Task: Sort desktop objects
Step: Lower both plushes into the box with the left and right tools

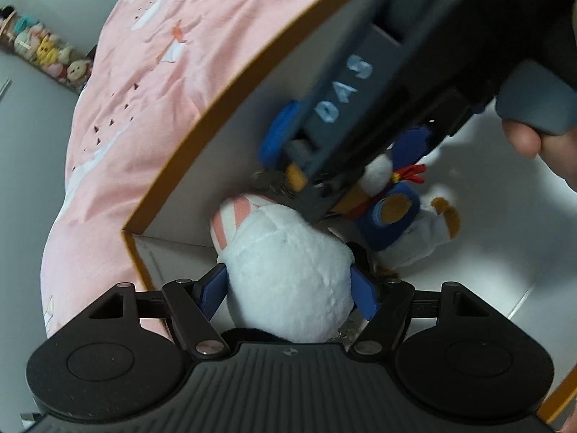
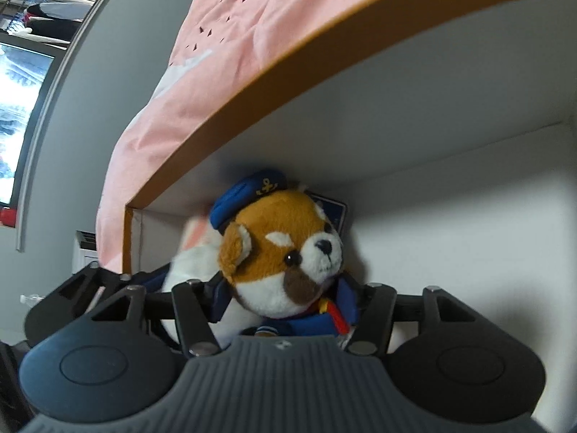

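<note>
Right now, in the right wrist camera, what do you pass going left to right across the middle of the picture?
Window → grey wall → pink blanket → orange box rim → white plush → sailor dog plush → white box wall.

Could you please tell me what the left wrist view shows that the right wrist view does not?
Only the left wrist view shows the left tongs closed on a white plush toy with pink striped ears, the right tongs' dark body marked "DAS", a bare hand and a row of small round plush toys.

Only the right wrist view shows the dog's face, its blue anchor cap and a window.

Both show the brown-and-white sailor plush dog, the orange-rimmed white box and the pink patterned blanket.
</note>
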The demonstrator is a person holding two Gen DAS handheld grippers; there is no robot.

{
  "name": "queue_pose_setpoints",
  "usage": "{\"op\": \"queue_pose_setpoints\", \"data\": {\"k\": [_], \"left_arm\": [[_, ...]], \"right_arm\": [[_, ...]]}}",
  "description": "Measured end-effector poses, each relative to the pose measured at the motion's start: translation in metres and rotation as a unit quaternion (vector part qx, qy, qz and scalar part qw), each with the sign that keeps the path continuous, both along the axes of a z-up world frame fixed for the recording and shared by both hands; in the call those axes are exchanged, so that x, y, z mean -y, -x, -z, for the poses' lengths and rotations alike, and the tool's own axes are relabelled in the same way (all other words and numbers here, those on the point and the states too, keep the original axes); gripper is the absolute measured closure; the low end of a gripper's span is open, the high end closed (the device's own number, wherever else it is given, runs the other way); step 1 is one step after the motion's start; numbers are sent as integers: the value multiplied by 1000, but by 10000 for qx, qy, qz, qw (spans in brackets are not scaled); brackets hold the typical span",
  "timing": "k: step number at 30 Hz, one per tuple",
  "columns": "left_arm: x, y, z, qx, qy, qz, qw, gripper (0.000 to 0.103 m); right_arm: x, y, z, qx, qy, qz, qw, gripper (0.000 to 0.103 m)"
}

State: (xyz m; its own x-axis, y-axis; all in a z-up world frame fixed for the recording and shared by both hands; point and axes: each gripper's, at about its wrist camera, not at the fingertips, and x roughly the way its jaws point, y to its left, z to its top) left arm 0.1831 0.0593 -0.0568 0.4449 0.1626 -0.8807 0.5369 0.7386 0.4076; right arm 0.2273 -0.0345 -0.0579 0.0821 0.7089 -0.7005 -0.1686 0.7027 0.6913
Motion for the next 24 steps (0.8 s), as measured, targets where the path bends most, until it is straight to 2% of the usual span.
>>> {"op": "queue_pose_setpoints", "data": {"k": [5,10,13,14,16,19,21,24], "left_arm": [[2,6,5,121,-62,193,9997,15],[-3,14,2,251,17,312,9992,14],[-2,24,-6,436,17,369,9984,14],[-2,27,-8,493,6,401,9980,14],[-1,33,-14,604,-28,426,9973,14],[-3,40,-21,542,79,374,9978,26],[-7,43,-25,570,168,313,9977,35],[-11,45,-25,549,304,184,9979,43]], "right_arm": [[3,4,-5,136,-62,-121,9998,34],[17,12,-29,664,40,-162,9977,30],[23,18,-40,862,50,-307,9958,38],[23,21,-41,907,52,-369,9952,43],[12,25,-45,962,102,-564,9937,47],[5,35,-41,1090,250,-859,9900,50],[0,38,-35,1234,417,-930,9871,57],[-4,35,-29,1398,476,-955,9844,57]]}}
